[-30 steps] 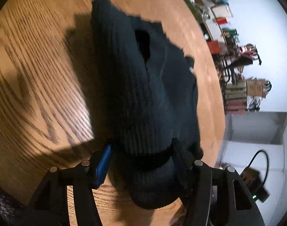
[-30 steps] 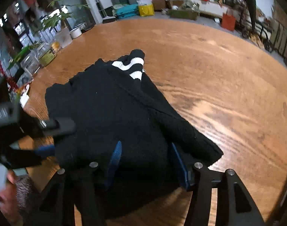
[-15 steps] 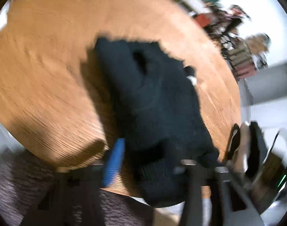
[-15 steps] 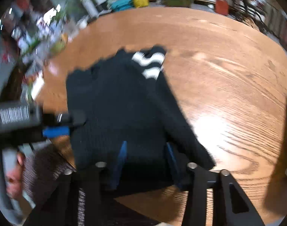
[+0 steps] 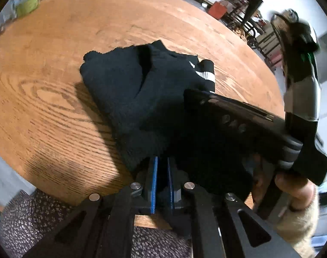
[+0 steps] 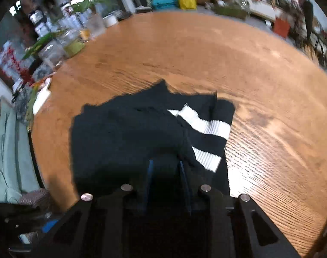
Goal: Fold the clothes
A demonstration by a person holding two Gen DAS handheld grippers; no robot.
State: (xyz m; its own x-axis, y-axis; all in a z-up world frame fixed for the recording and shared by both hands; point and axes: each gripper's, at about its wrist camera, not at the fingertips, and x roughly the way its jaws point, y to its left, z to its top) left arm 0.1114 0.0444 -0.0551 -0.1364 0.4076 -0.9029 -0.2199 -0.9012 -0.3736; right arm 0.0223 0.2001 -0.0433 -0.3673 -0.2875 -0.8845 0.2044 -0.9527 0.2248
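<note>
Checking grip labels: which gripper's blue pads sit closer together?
The left gripper: its pads nearly touch at the black sweater's edge, while the right gripper's stand visibly apart.

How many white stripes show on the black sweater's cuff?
2: both cross the cuff at the right of the sweater, one farther from the gripper, one nearer. Folds may hide more.

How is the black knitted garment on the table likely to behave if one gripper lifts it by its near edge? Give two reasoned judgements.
The black knitted garment would probably droop, not hold shape: it lies in soft, uneven folds on the wooden table. It probably won't slip easily, since its ribbed knit looks grippy. Its striped cuff lies loose on top and may swing free.
</note>
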